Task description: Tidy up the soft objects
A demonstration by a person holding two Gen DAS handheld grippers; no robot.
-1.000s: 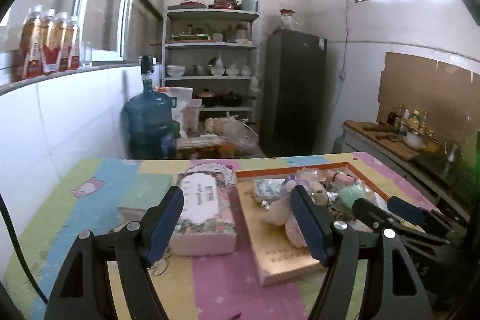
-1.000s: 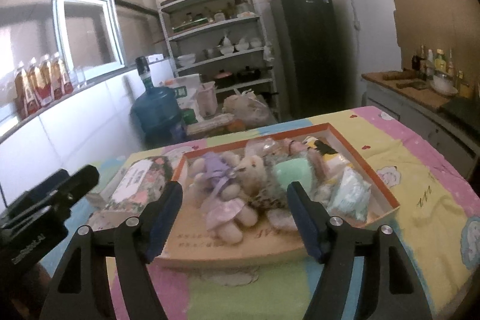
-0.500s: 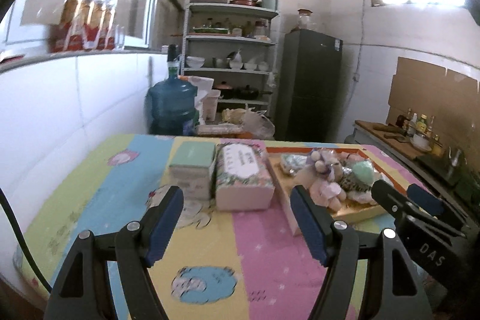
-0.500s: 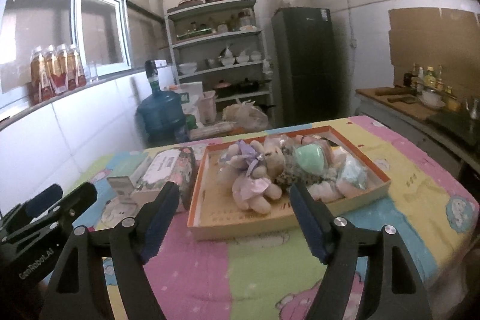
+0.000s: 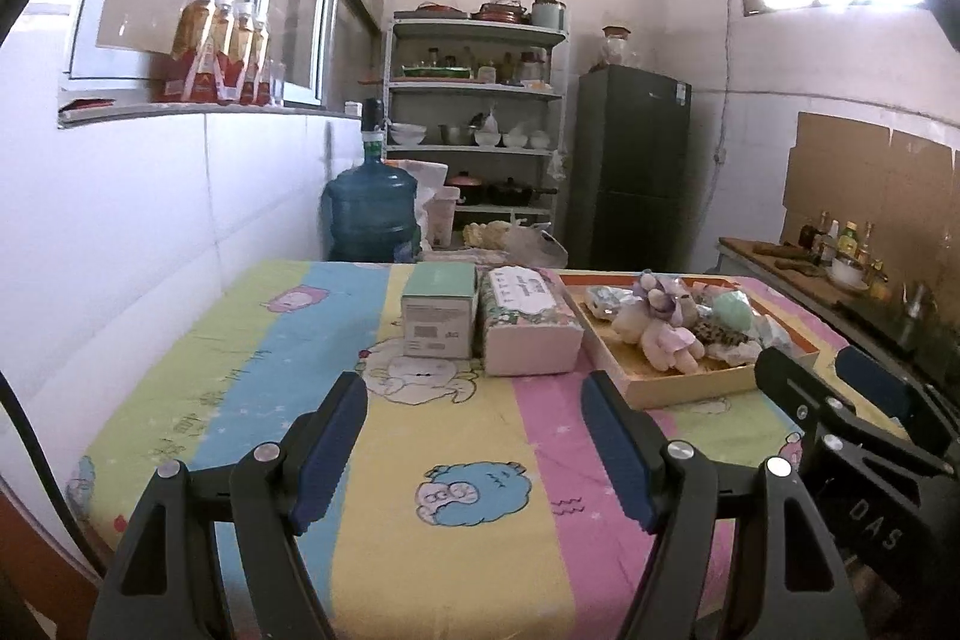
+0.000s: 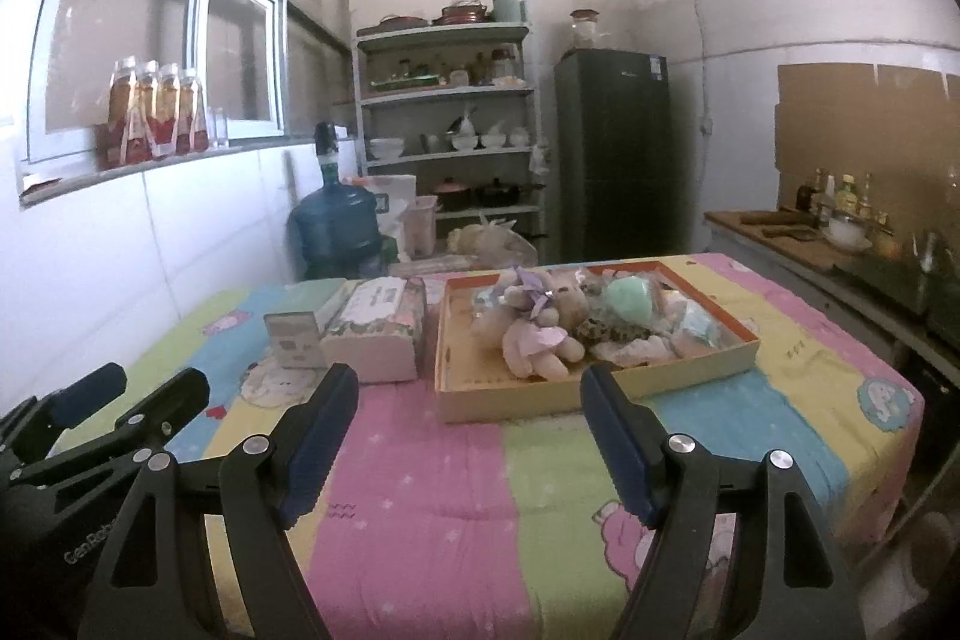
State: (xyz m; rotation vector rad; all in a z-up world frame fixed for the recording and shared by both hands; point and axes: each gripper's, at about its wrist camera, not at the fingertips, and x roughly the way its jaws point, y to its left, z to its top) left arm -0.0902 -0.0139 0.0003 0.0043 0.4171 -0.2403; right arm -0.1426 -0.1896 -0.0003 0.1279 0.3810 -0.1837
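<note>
- Left wrist view: the left gripper (image 5: pixel 474 445) is hovering over the striped cartoon tablecloth (image 5: pixel 462 496) with its jaws spread wide and nothing between them.
- Farther along the table, a mint-topped box (image 5: pixel 438 310) is standing just beside a floral tissue box (image 5: pixel 528 322), the two touching or nearly so.
- To their right, an orange-rimmed tray (image 5: pixel 690 382) is holding the soft toys (image 5: pixel 666 322): a plush bear in a purple dress is lying on its side, with a mint-green plush and wrapped soft items behind it.
- The right gripper (image 5: pixel 840 400) is showing at the right edge, near the tray's front corner.
- Right wrist view: the right gripper (image 6: pixel 471 436) is hanging released and empty, well short of the tray (image 6: pixel 540 397).
- The soft toys (image 6: pixel 552 322) are lying heaped inside the tray, toward its middle and far side.
- The tissue box (image 6: pixel 381 328) is sitting just left of the tray, and the left gripper (image 6: pixel 129 400) is appearing at the lower left.
</note>
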